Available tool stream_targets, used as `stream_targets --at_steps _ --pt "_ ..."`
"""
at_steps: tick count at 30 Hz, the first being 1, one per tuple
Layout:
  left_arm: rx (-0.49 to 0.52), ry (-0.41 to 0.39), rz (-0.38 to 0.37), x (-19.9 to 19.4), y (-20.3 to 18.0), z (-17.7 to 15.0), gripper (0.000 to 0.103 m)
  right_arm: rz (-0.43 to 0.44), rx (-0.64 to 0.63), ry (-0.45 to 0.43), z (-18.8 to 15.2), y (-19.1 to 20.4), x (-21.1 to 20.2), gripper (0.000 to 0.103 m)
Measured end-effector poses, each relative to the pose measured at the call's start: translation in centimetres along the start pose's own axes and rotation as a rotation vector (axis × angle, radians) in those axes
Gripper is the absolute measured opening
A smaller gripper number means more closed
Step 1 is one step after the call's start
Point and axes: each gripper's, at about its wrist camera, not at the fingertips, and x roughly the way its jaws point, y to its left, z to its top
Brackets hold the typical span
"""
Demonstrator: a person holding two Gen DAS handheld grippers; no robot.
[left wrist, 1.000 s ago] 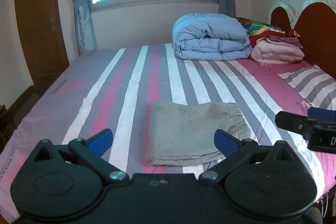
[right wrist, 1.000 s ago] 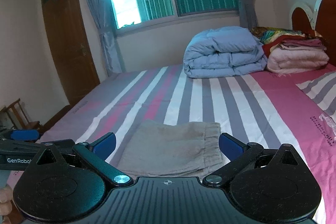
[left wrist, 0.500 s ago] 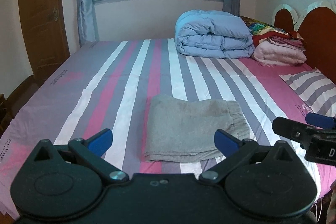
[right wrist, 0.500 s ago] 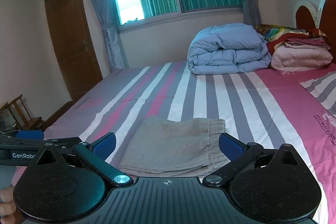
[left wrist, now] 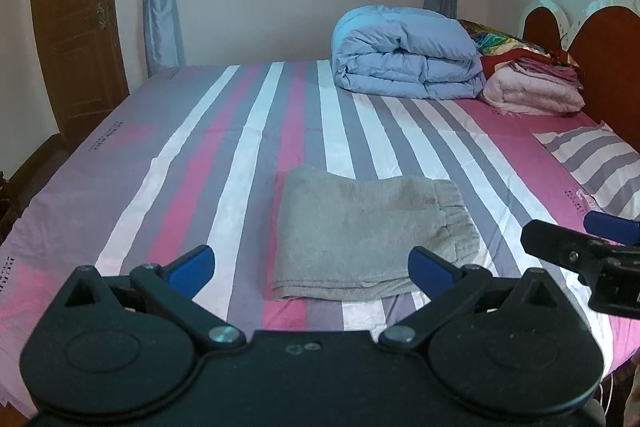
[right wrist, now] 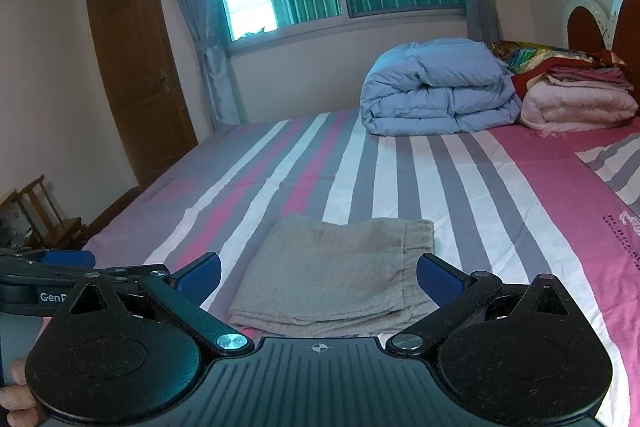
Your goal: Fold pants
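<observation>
The grey pants (left wrist: 370,237) lie folded into a flat rectangle near the front edge of the striped bed (left wrist: 224,131), waistband to the right. Both tools hang above and short of them, the left gripper (left wrist: 310,267) and the right gripper (right wrist: 318,273) each spread wide and empty. The fold looks done, though the near layers are partly hidden. The risk is a careless pass: a fingertip snagging the loose front edge would drag layers apart, well short of the blue duvet (left wrist: 408,65).
</observation>
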Motion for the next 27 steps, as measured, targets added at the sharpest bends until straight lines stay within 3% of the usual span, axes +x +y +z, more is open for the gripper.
stream_targets --at_steps 12,15,19,26,27 --pt "0.012 0.004 -0.001 0.8 -0.3 -0.2 0.097 -0.003 0.009 0.018 -0.1 -0.3 1.0 0.103" --pt "0.016 -0.026 -0.033 0.8 -0.3 -0.6 0.088 -0.005 0.009 0.021 -0.3 -0.4 1.3 0.103" --pt "0.026 -0.047 -0.040 0.9 -0.6 -0.8 0.085 -0.001 0.015 0.026 -0.5 -0.6 1.6 0.103" --pt "0.027 -0.049 -0.068 1.0 -0.8 -0.6 0.085 -0.005 0.036 0.033 -0.6 -1.1 1.9 0.103" --pt "0.028 -0.050 -0.075 0.9 -0.9 -0.6 0.090 -0.005 0.040 0.034 -0.6 -1.2 1.9 0.103"
